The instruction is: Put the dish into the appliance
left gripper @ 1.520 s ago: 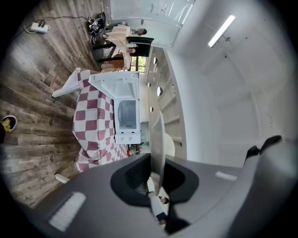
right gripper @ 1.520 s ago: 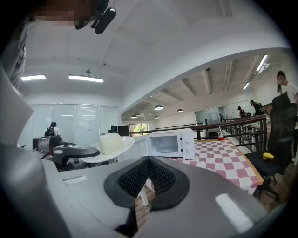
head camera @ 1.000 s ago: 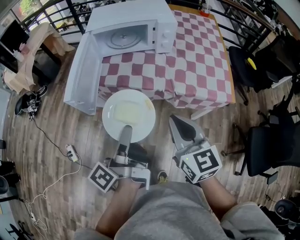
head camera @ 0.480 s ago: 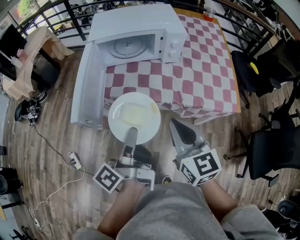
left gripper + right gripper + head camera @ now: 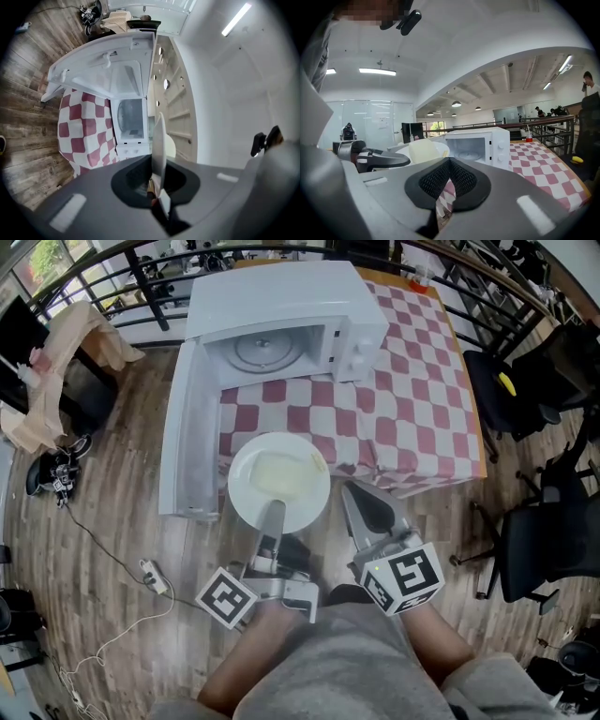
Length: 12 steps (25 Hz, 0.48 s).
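The dish (image 5: pixel 278 474) — a round white plate with a pale yellowish patch, maybe food — hangs level in the air, its near rim clamped by the left gripper (image 5: pixel 274 510). Behind it the white microwave (image 5: pixel 281 296) stands on the checked table (image 5: pixel 412 390), door (image 5: pixel 192 437) wide open.
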Each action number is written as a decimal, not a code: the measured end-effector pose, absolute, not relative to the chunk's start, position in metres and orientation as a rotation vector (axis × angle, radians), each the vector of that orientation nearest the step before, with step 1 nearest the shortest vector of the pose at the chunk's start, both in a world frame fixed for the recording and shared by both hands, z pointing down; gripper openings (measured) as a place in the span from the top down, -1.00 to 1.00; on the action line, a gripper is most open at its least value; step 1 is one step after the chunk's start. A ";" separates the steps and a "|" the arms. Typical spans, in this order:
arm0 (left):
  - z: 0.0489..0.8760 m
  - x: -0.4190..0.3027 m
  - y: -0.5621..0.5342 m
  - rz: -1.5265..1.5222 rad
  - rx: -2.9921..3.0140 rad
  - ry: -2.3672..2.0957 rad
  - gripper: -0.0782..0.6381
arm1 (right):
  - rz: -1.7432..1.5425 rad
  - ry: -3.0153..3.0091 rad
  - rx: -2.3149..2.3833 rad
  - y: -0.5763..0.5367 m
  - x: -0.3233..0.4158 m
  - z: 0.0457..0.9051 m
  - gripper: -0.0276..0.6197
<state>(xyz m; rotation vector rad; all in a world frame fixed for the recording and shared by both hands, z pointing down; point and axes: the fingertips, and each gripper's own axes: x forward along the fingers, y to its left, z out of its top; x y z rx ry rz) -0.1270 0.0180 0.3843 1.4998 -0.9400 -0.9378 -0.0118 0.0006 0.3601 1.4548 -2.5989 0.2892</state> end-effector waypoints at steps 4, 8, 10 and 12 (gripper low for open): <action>0.385 -0.134 0.011 -0.928 1.510 -0.927 0.71 | 0.274 -2.588 1.476 -0.006 -0.020 0.357 0.92; 0.387 -0.136 0.009 -0.915 1.508 -0.905 0.71 | 0.266 -2.576 1.498 -0.008 -0.024 0.355 0.92; 0.387 -0.135 0.009 -0.908 1.508 -0.895 0.71 | 0.258 -2.571 1.502 -0.007 -0.025 0.354 0.92; 0.387 -0.134 0.011 -0.906 1.510 -0.887 0.71 | 0.247 -2.569 1.509 -0.005 -0.026 0.353 0.92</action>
